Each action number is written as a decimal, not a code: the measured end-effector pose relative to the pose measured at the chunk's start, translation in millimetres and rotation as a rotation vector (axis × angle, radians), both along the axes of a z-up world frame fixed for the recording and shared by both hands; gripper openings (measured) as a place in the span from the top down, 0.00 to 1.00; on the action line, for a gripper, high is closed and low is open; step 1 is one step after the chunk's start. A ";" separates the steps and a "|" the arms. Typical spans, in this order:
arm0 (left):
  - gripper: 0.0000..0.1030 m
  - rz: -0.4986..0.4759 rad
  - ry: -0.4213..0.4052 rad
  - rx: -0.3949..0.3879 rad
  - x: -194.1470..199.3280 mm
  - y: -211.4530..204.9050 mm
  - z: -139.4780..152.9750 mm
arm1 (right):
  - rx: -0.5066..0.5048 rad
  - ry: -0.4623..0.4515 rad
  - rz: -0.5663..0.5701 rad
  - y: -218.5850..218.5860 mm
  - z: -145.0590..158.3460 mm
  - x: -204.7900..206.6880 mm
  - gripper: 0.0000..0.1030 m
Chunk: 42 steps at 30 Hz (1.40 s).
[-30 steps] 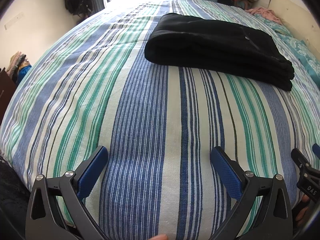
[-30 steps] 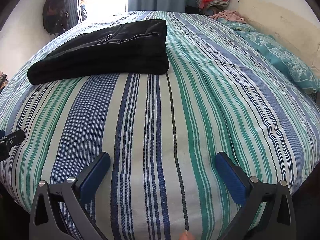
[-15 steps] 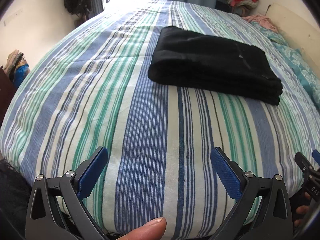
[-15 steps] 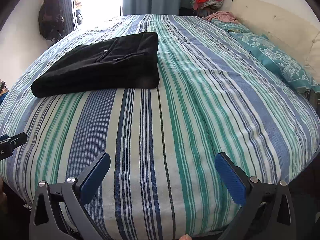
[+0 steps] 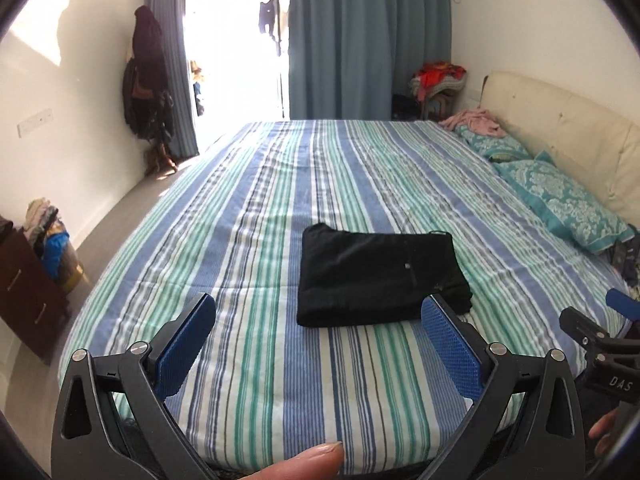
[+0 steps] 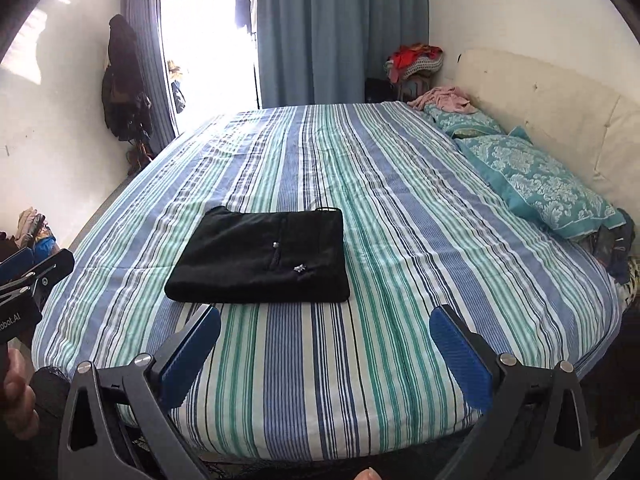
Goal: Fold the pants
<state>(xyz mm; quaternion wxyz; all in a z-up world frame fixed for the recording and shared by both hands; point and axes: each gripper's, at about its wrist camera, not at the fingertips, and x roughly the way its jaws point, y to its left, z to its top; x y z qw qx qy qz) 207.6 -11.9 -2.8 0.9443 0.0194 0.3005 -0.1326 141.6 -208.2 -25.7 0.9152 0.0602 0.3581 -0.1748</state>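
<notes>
The black pants (image 5: 380, 278) lie folded into a flat rectangle on the striped bedspread (image 5: 280, 200), near the bed's front edge. They also show in the right wrist view (image 6: 264, 260). My left gripper (image 5: 320, 344) is open and empty, held back from the bed's front edge, below and in front of the pants. My right gripper (image 6: 326, 352) is open and empty, also back from the edge, to the right of the pants. Neither gripper touches the pants.
Teal patterned pillows (image 6: 536, 184) and a cream headboard (image 6: 560, 108) line the bed's right side. A dark dresser (image 5: 28, 292) with clothes on it stands at the left. Blue curtains (image 5: 360, 40) and a bright doorway are beyond the bed.
Both grippers have pulled back and risen away from the bed, so the pants look smaller and farther off. The whole room has come into view. The pants have not moved.
</notes>
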 end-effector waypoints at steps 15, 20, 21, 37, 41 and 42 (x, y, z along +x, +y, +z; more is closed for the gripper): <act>0.00 0.057 0.207 0.047 -30.5 -3.4 -29.1 | -0.066 0.039 0.022 34.1 4.6 -23.6 0.00; 0.00 0.081 0.223 0.072 -30.5 -2.6 -33.0 | -0.071 0.027 0.025 37.0 5.8 -25.1 0.00; 0.00 0.084 0.224 0.070 -30.8 -1.6 -33.0 | -0.079 0.029 0.025 38.1 5.6 -24.7 0.00; 0.00 0.093 0.218 0.098 -33.3 -4.1 -34.4 | -0.072 0.045 0.031 42.1 1.5 -24.1 0.00; 0.00 0.094 0.213 0.104 -34.6 -4.9 -33.7 | -0.070 0.047 0.031 43.1 0.5 -24.6 0.00; 0.00 0.095 0.213 0.106 -34.5 -5.0 -33.8 | -0.071 0.047 0.033 43.1 0.4 -24.7 0.00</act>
